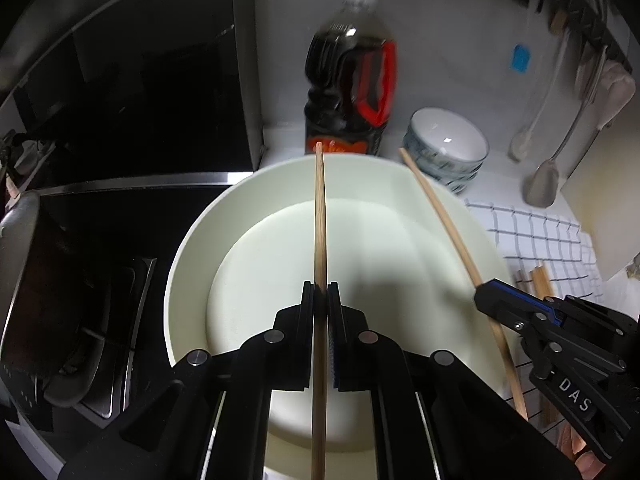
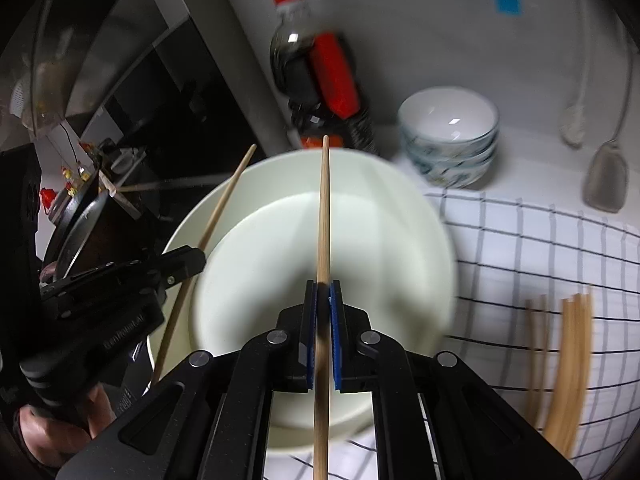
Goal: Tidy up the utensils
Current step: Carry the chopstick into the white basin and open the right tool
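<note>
Left tongs: clenched on one wooden chopstick, gripped near mid-length so the shaft runs straight ahead between the jaws. Right tongs: clenched on a second chopstick in the same manner. Each chopstick is carried lengthwise, which keeps the tip visible and the shaft steady.

Both chopsticks are held in the air above the pale plate, roughly side by side, tips pointing away from the operator. The right tongs and their chopstick appear at the right edge of the left wrist view; the left tongs appear at the left edge of the right wrist view.

The plate rests partly on a checked cloth spread over the tabletop. More loose chopsticks lie on the cloth to the right of the plate, probably awaiting collection; motion blur prevents an exact count.

Beyond the plate stand a dark sauce bottle with a red cap and a stack of patterned bowls. Ladles hang against the far wall. A stove with a pan sits at left.
</note>
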Tool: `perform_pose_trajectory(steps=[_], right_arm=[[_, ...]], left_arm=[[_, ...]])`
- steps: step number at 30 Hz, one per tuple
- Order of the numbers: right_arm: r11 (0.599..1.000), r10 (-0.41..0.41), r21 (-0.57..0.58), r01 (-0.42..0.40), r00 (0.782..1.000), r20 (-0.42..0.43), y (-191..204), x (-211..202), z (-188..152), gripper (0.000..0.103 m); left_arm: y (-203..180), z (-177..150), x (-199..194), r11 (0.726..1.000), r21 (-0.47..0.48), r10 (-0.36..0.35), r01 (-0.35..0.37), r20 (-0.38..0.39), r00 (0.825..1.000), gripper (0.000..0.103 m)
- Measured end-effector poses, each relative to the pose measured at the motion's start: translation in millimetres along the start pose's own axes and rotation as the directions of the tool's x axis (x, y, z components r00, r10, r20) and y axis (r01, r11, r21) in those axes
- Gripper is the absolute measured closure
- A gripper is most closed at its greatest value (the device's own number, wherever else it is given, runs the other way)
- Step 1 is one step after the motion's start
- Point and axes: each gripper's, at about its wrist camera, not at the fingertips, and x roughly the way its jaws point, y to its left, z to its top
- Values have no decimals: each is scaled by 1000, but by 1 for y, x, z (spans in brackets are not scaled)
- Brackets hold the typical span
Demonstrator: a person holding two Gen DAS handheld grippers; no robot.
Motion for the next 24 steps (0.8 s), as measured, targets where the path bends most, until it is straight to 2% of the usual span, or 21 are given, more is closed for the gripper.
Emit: perform_pose_trajectory(steps=[6, 13, 24], right_arm=[[999, -18, 38, 21, 997, -81, 8, 40, 5, 97], [995, -42, 80, 54, 990, -137, 3, 58, 6, 97], [993, -82, 77, 94, 985, -149, 5, 66, 9, 95]], left_arm=[[13, 0, 32, 1000, 18, -24, 25, -62, 998, 96], [16, 3, 59, 998, 18, -63, 66, -123, 990, 96], [15, 3, 72, 998, 41, -50, 57, -161, 986, 93]])
